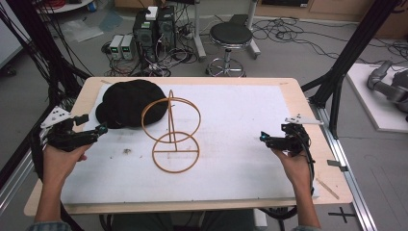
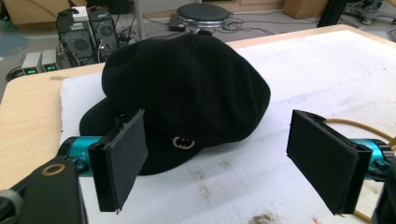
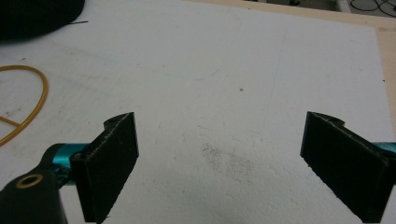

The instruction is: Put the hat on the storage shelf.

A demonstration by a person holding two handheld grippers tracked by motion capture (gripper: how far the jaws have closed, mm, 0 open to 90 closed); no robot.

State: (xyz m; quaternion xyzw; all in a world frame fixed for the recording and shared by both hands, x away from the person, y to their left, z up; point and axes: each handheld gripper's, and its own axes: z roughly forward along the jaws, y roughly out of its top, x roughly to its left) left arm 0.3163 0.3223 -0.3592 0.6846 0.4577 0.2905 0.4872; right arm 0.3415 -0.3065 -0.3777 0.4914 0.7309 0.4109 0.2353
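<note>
We hold a hand-held gripper in each hand. Our left hand-held gripper [image 1: 98, 129] is wide open with nothing between its jaws. It sits just beside the black hat [image 1: 129, 102] and points right at it. Our right hand-held gripper [image 1: 263, 138] is wide open too, and it holds nothing. It waits far from the hat, over the bare white mat [image 1: 240, 120].

The hat lies flat on the mat at the far left part of the table [image 1: 308, 110]. In the left gripper view we see its brim [image 2: 154, 149] facing us, with a little gold badge [image 2: 183, 142] on it. Next to the hat stands a hat stand [image 1: 172, 132] made of thin gold wire. One of its rings lies flat on the mat and one ring stands up. The standing ring is very close to the hat.

We think the job is to pick up the hat and put it on the stand. The hat is soft, so it may fold or slip if we pinch just a little bit of the brim. The stand looks light. If we bump it with the hat or a gripper, it may tip over or slide away.
</note>
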